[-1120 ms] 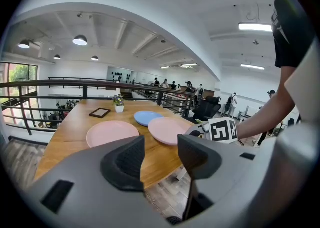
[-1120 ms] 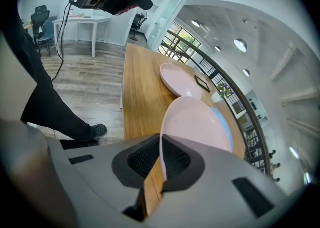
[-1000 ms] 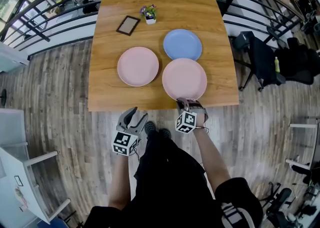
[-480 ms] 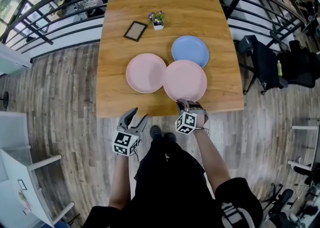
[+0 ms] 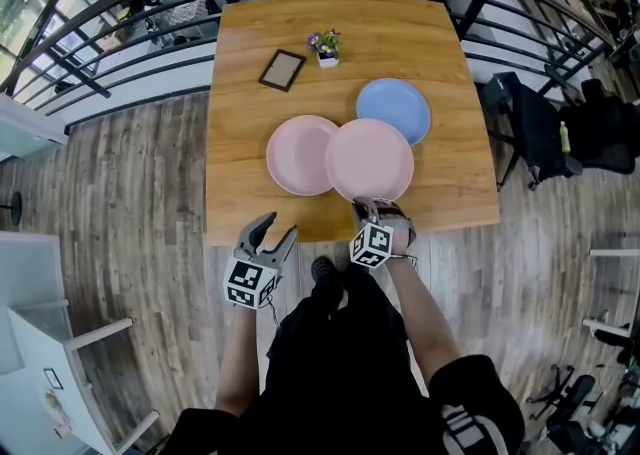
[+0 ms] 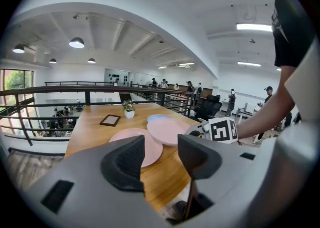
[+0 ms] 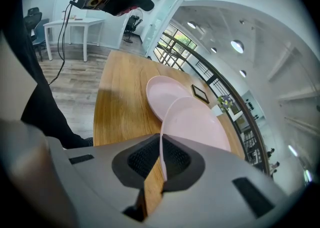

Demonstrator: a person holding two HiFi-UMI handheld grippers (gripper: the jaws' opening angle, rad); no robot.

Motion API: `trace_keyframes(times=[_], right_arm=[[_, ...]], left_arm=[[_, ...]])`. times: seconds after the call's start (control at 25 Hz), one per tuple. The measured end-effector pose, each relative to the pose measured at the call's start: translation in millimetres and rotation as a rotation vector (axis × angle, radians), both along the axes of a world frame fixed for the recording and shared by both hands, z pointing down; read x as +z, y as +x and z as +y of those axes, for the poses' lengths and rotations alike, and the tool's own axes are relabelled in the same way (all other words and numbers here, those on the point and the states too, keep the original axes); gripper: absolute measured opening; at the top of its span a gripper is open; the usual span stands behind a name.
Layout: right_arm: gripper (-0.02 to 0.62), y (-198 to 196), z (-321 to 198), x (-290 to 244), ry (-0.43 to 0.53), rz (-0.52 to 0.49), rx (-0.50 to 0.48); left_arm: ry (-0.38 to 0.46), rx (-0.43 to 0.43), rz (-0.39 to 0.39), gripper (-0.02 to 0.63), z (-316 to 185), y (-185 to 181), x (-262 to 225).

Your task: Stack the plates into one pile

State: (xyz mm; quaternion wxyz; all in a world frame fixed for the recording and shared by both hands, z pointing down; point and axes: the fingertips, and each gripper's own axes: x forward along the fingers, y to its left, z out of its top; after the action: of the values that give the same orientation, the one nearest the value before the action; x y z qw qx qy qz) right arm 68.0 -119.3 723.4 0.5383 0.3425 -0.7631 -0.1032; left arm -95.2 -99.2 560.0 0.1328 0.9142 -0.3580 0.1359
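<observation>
My right gripper (image 5: 375,205) is shut on the near rim of a pink plate (image 5: 369,159), which it holds lifted over the wooden table (image 5: 250,73). In the right gripper view the rim stands edge-on between the pads (image 7: 161,159). The held plate's left edge overlaps a second pink plate (image 5: 298,155) lying flat on the table, and its far right edge covers part of a blue plate (image 5: 400,108). My left gripper (image 5: 270,231) hangs open and empty off the table's front edge, left of the right one.
A small picture frame (image 5: 282,70) and a flower pot (image 5: 325,46) sit at the table's far side. A black railing (image 5: 120,33) curves behind the table. A black office chair (image 5: 530,123) stands to the right on the wooden floor.
The right gripper has carried the pink plate leftward. It was beside the other pink plate with a gap; now it overlaps that plate's right edge. The left gripper stays open.
</observation>
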Motion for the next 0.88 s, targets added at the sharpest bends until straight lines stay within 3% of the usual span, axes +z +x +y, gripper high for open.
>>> trace_keyframes(times=[0.88], right_arm=[[0.021,-33.2,-15.1,12.0,-0.019,0.007,-0.088]], left_arm=[[-0.005,-0.042,0.010,0.219,-15.2,-16.1,10.8]])
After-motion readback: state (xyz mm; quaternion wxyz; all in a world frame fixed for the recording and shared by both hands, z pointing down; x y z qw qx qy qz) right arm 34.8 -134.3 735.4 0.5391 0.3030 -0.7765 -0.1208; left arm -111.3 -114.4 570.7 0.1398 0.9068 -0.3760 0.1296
